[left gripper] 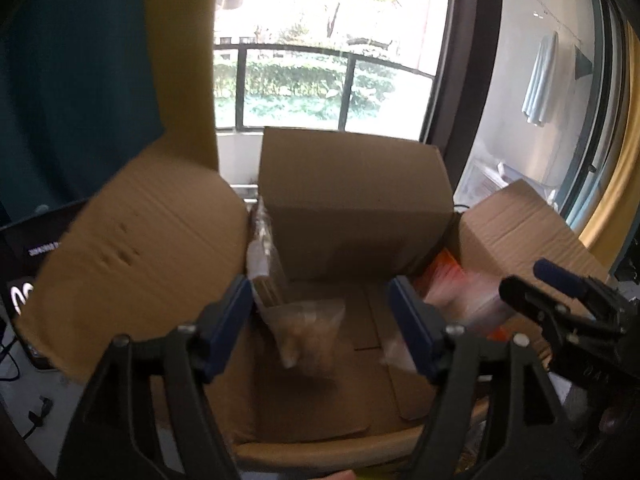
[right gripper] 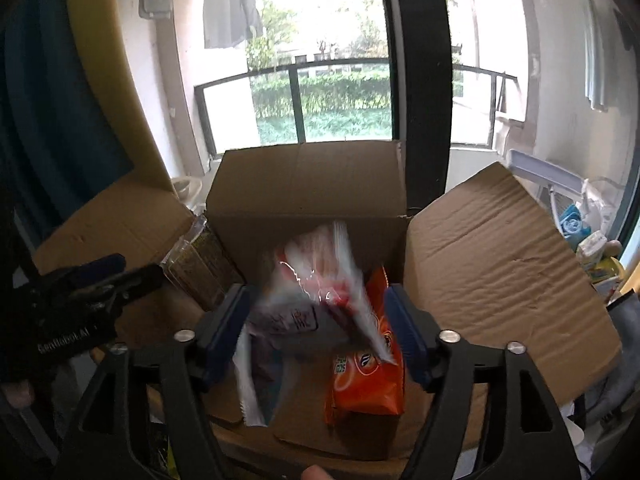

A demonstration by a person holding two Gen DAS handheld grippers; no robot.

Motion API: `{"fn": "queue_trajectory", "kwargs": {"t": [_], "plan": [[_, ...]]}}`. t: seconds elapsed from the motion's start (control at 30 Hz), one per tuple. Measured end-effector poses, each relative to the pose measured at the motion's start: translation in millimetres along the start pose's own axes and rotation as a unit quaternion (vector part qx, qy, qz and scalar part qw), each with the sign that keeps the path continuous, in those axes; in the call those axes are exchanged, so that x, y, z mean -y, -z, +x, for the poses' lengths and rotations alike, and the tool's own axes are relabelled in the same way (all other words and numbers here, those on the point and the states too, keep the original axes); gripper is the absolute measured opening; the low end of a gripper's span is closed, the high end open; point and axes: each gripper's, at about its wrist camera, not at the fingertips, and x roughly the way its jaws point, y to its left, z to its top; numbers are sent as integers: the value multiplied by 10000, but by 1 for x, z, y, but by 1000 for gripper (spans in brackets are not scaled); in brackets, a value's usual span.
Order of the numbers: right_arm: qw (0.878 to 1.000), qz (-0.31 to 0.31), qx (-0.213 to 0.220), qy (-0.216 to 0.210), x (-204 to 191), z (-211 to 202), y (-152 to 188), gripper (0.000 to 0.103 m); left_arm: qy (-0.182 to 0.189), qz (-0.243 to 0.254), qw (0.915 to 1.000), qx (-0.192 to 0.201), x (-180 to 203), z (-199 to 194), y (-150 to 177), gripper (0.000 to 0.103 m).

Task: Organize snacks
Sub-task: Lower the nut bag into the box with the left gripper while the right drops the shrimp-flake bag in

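Snack packets fall into the open cardboard box (right gripper: 304,196): a clear pouch (left gripper: 310,330) between the left gripper (left gripper: 320,320)'s parted jaws, a white packet (right gripper: 312,300) between the right gripper (right gripper: 316,328)'s. Both look light, crinkly, slippery; best pinched at a sealed edge

Open cardboard box (left gripper: 352,216) with flaps spread, seen from above. The left gripper (left gripper: 324,320) hangs over it, jaws apart, a blurred clear snack bag (left gripper: 308,328) between them, touching neither. The right gripper (left gripper: 560,300) enters at right.
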Motion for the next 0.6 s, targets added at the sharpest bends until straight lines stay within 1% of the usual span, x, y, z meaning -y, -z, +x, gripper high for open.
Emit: {"fn": "queue_trajectory", "kwargs": {"t": [0.2,0.3,0.6], "plan": [[9999,-8,118,90,-2,-22,8,76,11,79,9998,187,6,-27,4,74],[9999,24,134,25,-1,-35,12,76,8,158,9995,287,14,-40,11,74],[9997,-6,224,-19,0,-84,33,76,85,204,9995,237,31,-71,43,74]]}}
